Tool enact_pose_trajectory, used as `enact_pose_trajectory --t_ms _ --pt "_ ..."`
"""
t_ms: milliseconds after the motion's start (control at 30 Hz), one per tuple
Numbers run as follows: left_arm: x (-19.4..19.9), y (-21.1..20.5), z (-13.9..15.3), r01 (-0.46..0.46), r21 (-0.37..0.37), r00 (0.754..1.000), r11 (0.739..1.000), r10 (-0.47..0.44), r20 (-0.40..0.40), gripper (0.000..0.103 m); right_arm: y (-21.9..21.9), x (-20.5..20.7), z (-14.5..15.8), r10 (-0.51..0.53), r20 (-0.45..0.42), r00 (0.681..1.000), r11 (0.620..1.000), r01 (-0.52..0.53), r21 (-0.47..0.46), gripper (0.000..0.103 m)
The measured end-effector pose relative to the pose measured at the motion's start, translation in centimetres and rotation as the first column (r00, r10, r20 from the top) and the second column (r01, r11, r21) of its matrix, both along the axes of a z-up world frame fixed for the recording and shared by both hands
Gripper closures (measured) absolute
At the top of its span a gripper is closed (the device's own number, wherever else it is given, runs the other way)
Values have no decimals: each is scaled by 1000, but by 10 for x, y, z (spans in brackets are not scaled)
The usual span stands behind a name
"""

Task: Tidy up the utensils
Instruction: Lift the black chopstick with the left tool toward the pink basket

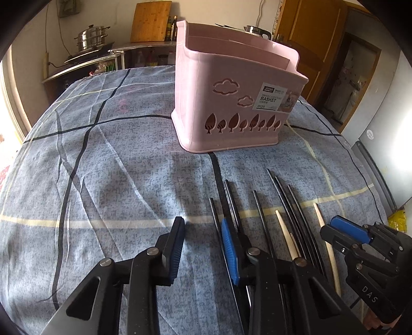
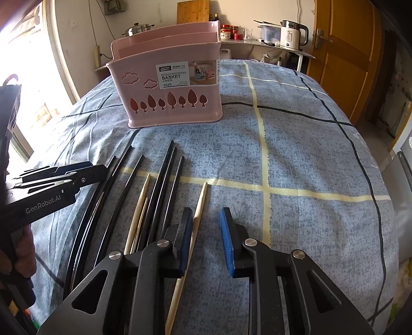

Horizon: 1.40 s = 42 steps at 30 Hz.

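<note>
Surface: counter (image 1: 108, 159) w/ blue plaid cloth. Items counted: 1 pink basket (image 1: 231, 113), divided type per label, upright at far centre of counter, no utensils seen inside from these angles. Chopsticks lie loose in a fan in front of basket, well apart from it, tips pointing toward it. Black chopsticks (image 2: 164, 185): approx. 6 visible, several overlapping, so exact no. uncertain. Light wooden chopsticks (image 2: 140, 206): 3 visible, 2 lying close together amid the black ones, 1 by itself at the right edge of the fan (image 2: 198, 219). Left hand-held gripper (image 1: 203, 244): jaws part-open, over left edge of the fan; right pad sits over the leftmost black sticks, left pad over bare cloth; nothing clamped; contact w/ sticks cannot be confirmed. Right hand-held gripper (image 2: 206, 237): jaws part-open, over right edge of the fan; the lone wooden stick runs just beside/under its left pad; gap between pads shows cloth only; nothing held. Both units angled downward toward counter. Bkgd: 1 kettle (image 2: 292, 34), 1 steel pot (image 1: 91, 37), 1 cutting board (image 1: 150, 20), 1 door (image 2: 345, 38).
</note>
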<state>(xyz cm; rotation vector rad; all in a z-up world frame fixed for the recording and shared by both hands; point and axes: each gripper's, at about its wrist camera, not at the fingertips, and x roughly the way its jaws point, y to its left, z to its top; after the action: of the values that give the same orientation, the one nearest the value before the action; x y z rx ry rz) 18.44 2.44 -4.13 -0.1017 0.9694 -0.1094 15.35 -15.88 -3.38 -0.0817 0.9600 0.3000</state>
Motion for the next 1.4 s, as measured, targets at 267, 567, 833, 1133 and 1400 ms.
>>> enact_pose_trajectory --t_ms 267,567,833,1133,1400 --pt "5 -15 0 32 94 999 995 -31 -8 87 7 9 -2 11 -17 1000 999 -11 -41 90" --pt "4 0 12 34 -13 999 999 -34 -2 98 0 13 6 9 -30 999 1000 -9 5 98" --pt "-10 3 57 72 -62 994 996 -67 84 98 -8 7 37 13 24 1000 998 -15 60 98" --pt "-21 7 125 102 -70 976 992 -86 201 99 -19 6 90 18 128 992 993 -33 115 98" --pt "-27 11 169 109 -68 957 992 -86 276 99 -25 4 128 27 213 977 988 -58 143 98"
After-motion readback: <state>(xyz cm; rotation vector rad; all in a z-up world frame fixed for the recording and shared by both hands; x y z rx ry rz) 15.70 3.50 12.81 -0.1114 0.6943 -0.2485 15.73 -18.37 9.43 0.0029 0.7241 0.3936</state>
